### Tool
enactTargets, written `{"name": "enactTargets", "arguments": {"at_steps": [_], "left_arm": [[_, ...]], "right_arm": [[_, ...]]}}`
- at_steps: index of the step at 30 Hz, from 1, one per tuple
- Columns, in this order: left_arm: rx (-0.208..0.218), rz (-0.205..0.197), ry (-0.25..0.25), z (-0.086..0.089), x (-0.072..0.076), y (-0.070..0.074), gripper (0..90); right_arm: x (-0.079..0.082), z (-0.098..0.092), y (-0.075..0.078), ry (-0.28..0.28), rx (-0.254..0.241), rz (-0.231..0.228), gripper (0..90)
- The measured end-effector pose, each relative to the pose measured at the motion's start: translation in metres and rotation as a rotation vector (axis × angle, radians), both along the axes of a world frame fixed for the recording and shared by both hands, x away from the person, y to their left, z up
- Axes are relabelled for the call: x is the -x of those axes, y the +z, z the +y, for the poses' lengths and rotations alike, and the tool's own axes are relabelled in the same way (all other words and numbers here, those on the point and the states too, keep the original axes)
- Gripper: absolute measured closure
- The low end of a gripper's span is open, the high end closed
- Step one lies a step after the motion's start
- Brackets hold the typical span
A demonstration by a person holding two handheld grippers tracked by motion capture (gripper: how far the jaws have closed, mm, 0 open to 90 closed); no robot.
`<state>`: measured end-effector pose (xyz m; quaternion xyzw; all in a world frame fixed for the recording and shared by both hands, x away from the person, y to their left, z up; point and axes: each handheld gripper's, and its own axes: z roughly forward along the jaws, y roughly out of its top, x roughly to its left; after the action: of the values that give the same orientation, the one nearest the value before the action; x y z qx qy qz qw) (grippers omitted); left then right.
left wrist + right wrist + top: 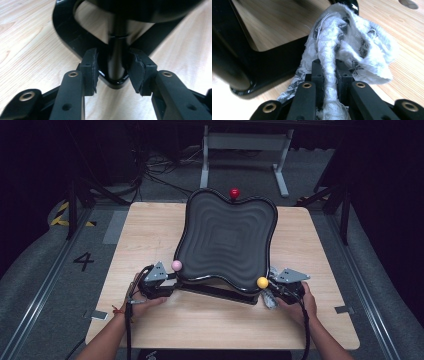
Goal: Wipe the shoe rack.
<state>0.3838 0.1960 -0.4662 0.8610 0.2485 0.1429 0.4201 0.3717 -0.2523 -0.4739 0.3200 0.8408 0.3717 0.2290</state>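
A black wavy board (pixel 225 240) stands tilted on a black base frame (pixel 220 292) on the wooden table (pixel 150 230). It carries a red ball (pixel 234 193) at the far edge, a pink ball (pixel 176 265) at the near left and a yellow ball (pixel 262 282) at the near right. My left gripper (pixel 169 281) reaches under the pink corner. In the left gripper view it (pixel 113 58) is open, its pads either side of a black post (pixel 116 50) with a gap. My right gripper (pixel 329 65) is shut on a white patterned cloth (pixel 352 42) beside the base (pixel 262 65); the cloth (pixel 268 298) shows below the yellow ball.
The board covers the table's middle and far part. Bare wood lies along the near edge (pixel 210 330) and at both sides. On the floor beyond stands a white metal frame (pixel 245 145), with cables at the back left and a painted number 4 (pixel 83 261) at the left.
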Motion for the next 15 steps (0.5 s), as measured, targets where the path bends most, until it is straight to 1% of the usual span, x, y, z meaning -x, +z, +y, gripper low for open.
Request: {"name": "enactTargets", "arguments": {"at_steps": [3,5,6,7,8,10,11,13,14,15], "left_arm": [[0.007,0.005,0.020,0.001,-0.005,-0.002,51.3],[0.006,0.006,0.011,-0.001,-0.005,-0.001,52.5],[0.008,0.000,0.004,-0.002,-0.005,-0.001,52.4],[0.014,0.001,-0.002,-0.003,-0.005,0.000,52.4],[0.013,-0.007,-0.009,-0.004,-0.005,0.001,53.1],[0.021,0.001,-0.009,-0.007,-0.005,0.002,53.4],[0.023,0.002,-0.019,-0.008,-0.005,0.003,54.8],[0.014,0.006,-0.032,-0.012,-0.003,0.002,56.0],[0.017,0.008,-0.043,-0.013,-0.002,0.002,57.6],[0.015,0.000,-0.049,-0.016,-0.002,0.002,58.6]], "right_arm": [[0.006,-0.008,0.006,-0.004,-0.004,0.007,80.7],[0.011,-0.013,0.007,-0.008,-0.038,0.034,80.7],[0.015,-0.015,0.007,0.000,-0.041,0.048,80.7],[0.019,-0.015,0.006,0.010,-0.039,0.053,80.7],[0.023,-0.015,0.006,0.023,-0.044,0.058,80.7],[0.032,-0.013,0.007,0.056,-0.042,0.068,80.7],[0.036,-0.012,0.008,0.071,-0.048,0.075,80.7],[0.042,-0.010,0.009,0.103,-0.041,0.095,80.7],[0.044,-0.009,0.009,0.119,-0.035,0.092,80.6],[0.045,-0.008,0.009,0.123,-0.039,0.103,80.5]]}}
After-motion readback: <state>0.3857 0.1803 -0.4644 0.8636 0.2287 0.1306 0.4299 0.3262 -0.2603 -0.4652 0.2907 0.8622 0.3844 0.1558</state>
